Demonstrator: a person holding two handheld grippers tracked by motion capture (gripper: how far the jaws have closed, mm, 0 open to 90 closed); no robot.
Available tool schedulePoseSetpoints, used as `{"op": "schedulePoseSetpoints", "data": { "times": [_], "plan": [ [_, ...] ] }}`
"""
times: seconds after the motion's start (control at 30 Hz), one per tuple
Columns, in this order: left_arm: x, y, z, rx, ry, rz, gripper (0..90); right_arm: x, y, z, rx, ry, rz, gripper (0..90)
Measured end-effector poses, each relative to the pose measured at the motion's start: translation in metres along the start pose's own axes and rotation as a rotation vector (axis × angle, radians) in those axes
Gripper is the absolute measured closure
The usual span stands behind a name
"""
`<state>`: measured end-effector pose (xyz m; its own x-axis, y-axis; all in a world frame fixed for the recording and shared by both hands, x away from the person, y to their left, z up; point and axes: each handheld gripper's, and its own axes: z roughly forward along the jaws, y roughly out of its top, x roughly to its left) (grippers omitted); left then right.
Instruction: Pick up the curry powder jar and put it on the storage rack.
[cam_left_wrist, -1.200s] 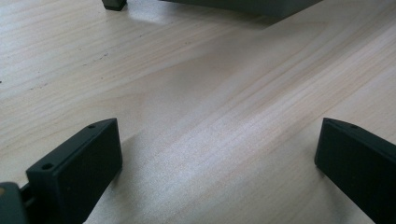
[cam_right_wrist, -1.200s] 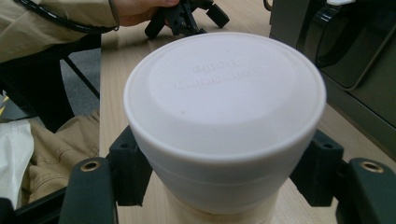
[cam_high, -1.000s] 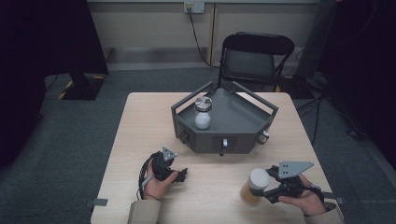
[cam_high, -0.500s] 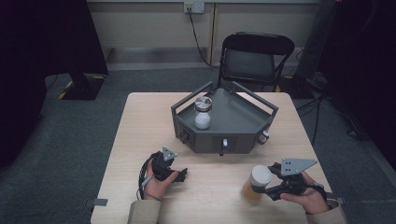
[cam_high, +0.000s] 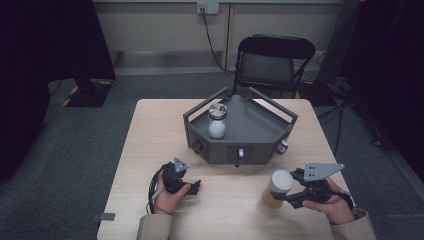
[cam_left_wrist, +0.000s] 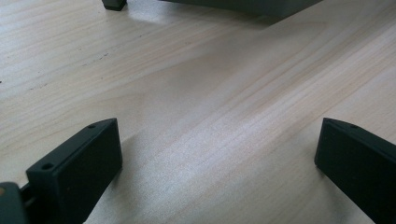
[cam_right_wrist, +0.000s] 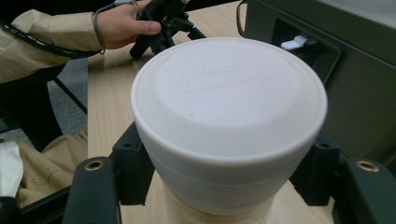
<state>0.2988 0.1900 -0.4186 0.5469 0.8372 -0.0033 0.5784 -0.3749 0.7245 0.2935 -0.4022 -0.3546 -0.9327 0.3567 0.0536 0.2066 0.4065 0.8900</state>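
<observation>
Closing your right tool (cam_high: 282, 196) on the white-capped jar (cam_high: 278, 189), you have lifted it slightly nearer the grey tray (cam_high: 260, 127) on the worktop (cam_high: 150, 135), so the grasp looks secure, while your left tool (cam_high: 192, 187) rests wide and empty.

The high view looks forward and down from above the person's side, taking in the whole table (cam_high: 150, 145), the grey tray (cam_high: 250, 127) at its middle and a chair (cam_high: 272, 60) beyond.

The left gripper view sits low and very near the tabletop, looking along its own two jaws across bare wood toward the tray's base (cam_left_wrist: 252, 7).

The right gripper view looks from close above onto a white-lidded jar (cam_right_wrist: 229, 116) between its jaws, with the tray's front wall just behind.

The right gripper view and the high view share the jar (cam_high: 277, 189), the tray's front and the left gripper (cam_right_wrist: 163, 23).
</observation>
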Motion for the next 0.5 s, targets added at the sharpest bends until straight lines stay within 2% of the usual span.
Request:
{"op": "schedulePoseSetpoints", "data": {
  "times": [0.5],
  "plan": [
    [0.000,0.000,0.000,0.000,0.000,0.000,0.2,-0.001,0.019,-0.007,-0.009,-0.045,0.002,34.5]
  ]
}}
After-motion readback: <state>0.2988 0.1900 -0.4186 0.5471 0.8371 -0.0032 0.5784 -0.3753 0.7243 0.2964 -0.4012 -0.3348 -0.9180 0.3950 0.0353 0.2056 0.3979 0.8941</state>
